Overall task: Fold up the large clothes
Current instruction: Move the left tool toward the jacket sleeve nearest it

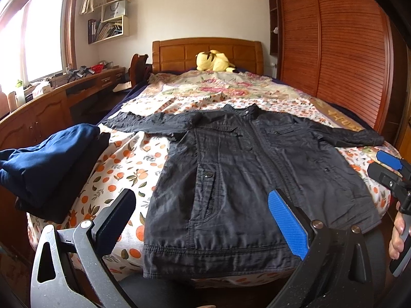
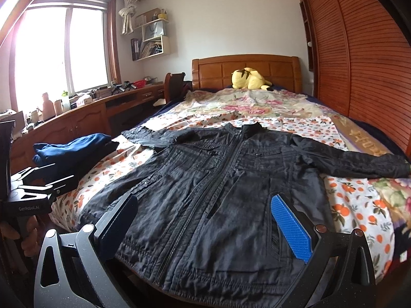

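A black zip-up jacket [image 1: 231, 169] [image 2: 218, 192] lies flat and face up on the bed, both sleeves spread sideways, hem at the near edge. My left gripper [image 1: 203, 202] hovers open above the hem, nothing between its fingers. My right gripper [image 2: 205, 208] also hangs open over the jacket's lower front. In the left wrist view, the right gripper [image 1: 390, 169] shows at the far right edge, held by a hand [image 1: 397, 238]. In the right wrist view, the left gripper [image 2: 36, 187] appears at the left edge.
A folded navy and black pile [image 1: 48, 164] [image 2: 74, 151] sits on the bed's left edge. A yellow plush toy [image 1: 214, 61] lies by the wooden headboard [image 1: 179, 54]. A desk [image 2: 84, 118] runs along the left; a slatted wardrobe [image 1: 334, 46] stands on the right.
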A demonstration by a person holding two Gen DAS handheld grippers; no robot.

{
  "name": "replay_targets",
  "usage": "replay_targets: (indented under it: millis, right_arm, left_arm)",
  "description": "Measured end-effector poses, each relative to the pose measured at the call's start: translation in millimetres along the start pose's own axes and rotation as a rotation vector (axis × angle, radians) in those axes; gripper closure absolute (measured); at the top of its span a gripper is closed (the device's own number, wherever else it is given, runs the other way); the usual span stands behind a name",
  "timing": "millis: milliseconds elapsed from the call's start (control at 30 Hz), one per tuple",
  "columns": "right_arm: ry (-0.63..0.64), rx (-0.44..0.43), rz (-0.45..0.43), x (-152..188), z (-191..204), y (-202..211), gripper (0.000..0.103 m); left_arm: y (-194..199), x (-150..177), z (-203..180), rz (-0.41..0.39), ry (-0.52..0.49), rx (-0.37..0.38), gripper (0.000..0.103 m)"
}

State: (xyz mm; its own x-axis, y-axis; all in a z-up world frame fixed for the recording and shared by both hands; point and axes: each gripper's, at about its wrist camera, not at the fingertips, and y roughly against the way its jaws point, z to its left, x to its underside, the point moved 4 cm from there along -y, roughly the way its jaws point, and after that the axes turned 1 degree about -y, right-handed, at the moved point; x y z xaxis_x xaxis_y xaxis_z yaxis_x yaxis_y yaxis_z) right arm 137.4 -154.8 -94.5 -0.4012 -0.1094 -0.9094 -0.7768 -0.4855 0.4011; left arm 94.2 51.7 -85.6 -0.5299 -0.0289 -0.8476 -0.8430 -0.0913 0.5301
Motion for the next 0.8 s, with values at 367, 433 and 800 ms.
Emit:
replay_targets:
  millis: [367,433,800]
  right_arm:
    - [0.022,-0.047,0.006,-14,-1,-50,0.000]
    - [0.031,-0.061,0.012,-19,0,-63,0.000]
    - [0.113,-0.158,0.061,-51,20,-149,0.000]
  left_arm:
    - [-38,6,15,0.055,-0.007,-0.007,0.000]
    - [-47,7,19,0.068,-0.007,-0.006,0.000]
    - [-94,2,60,0.130,0.043,-0.065,0.000]
